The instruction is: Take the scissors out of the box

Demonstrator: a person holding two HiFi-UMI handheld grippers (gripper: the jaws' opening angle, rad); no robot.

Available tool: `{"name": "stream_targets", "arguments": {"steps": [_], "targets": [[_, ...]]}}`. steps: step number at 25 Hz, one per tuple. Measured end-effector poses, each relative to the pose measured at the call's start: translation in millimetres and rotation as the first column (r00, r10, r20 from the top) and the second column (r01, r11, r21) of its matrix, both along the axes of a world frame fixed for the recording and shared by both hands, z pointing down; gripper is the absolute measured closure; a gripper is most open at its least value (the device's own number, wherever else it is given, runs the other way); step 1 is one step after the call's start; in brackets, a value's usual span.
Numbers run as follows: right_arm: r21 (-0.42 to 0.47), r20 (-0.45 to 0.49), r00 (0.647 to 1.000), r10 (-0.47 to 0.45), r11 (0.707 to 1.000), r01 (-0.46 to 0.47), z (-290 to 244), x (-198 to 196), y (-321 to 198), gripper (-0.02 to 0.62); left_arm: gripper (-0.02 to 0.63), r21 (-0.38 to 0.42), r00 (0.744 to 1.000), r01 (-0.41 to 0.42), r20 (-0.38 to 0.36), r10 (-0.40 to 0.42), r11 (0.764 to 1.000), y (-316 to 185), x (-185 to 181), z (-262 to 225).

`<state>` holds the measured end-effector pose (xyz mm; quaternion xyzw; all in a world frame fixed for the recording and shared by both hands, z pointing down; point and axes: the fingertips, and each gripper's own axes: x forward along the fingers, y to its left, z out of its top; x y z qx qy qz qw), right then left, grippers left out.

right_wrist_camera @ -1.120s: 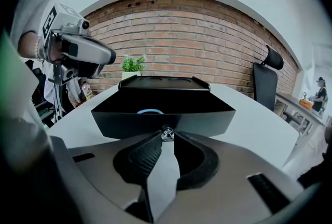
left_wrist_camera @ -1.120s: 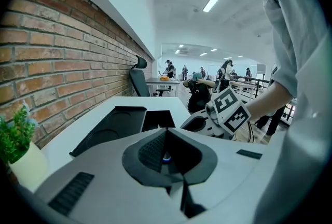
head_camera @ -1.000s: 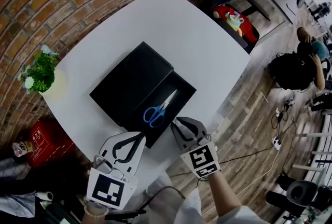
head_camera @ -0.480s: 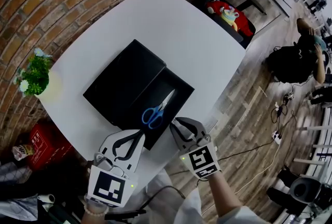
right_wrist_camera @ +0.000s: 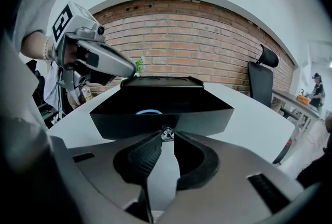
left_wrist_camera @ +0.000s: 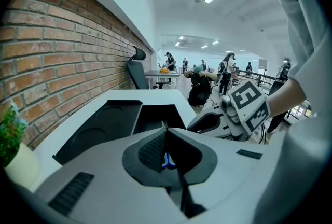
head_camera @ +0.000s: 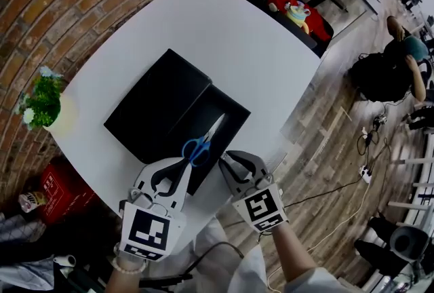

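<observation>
The left gripper (head_camera: 183,165) and right gripper (head_camera: 225,161) hover at the near end of the box (head_camera: 235,113), each with its jaws pressed together on nothing, probably poised to open for a grab. The left tip hangs just beside the blue handles of the scissors (head_camera: 201,144), which lie diagonally inside the open box, blades pointing away. The handles look like the easy hold. Beyond, the lid (head_camera: 154,103) lies right against the box on the table (head_camera: 224,34), out of the way. A plant (head_camera: 39,100) stands far left.

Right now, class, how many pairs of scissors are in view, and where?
1. The scissors lie in the open black box on the white table. No others show, though the lid beside it could hide more.
</observation>
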<state>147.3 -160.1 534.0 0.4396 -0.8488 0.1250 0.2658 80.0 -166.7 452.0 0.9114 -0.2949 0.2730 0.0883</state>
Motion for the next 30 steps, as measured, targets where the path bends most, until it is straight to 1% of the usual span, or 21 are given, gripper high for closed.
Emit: {"name": "stream_targets", "arguments": {"steps": [2,4,6,8,12,16,20,23,28,30], "targets": [[0.000,0.006,1.000,-0.001,1.000,0.001,1.3,0.0,0.2,0.500,0.589,-0.022,0.999,-0.004,0.034,0.005,1.000,-1.9,2.5,8.9],[-0.001,0.011,1.000,-0.003,1.000,0.003,1.9,0.2,0.1,0.500,0.588,-0.036,0.996,-0.021,0.087,0.024,0.999,-3.6,5.6,17.9],[-0.001,0.017,1.000,-0.006,1.000,0.006,2.2,0.6,0.0,0.500,0.588,-0.044,0.988,-0.045,0.145,0.051,0.998,-5.0,8.7,27.0],[-0.002,0.023,1.000,-0.009,1.000,0.009,2.8,1.1,-0.1,0.500,0.587,-0.059,0.979,-0.069,0.186,0.079,0.996,-5.6,11.9,35.4],[0.001,0.022,1.000,-0.015,1.000,0.015,4.4,2.2,-0.8,0.500,0.581,-0.098,0.965,-0.094,0.235,0.115,0.991,-6.7,17.6,50.9],[0.005,0.014,1.000,-0.027,1.000,0.027,5.4,2.5,-0.8,0.500,0.543,-0.125,0.944,-0.110,0.296,0.143,0.986,-6.5,20.3,58.6],[0.009,0.010,0.999,-0.030,1.000,0.030,5.1,3.4,-1.0,0.500,0.535,-0.175,0.930,-0.102,0.332,0.156,0.979,-5.3,21.1,64.8],[0.007,0.009,1.000,-0.026,1.000,0.026,4.6,4.9,-0.8,0.500,0.535,-0.200,0.910,-0.102,0.378,0.173,0.975,-4.3,21.9,68.4],[0.009,0.013,1.000,-0.025,1.000,0.025,2.6,7.0,-1.3,0.500,0.537,-0.203,0.858,-0.125,0.469,0.209,0.971,-4.8,22.8,70.2],[0.006,0.018,1.000,-0.024,1.000,0.024,1.8,7.7,-1.2,0.500,0.537,-0.240,0.850,-0.116,0.477,0.222,0.964,-3.4,24.1,72.8]]}}
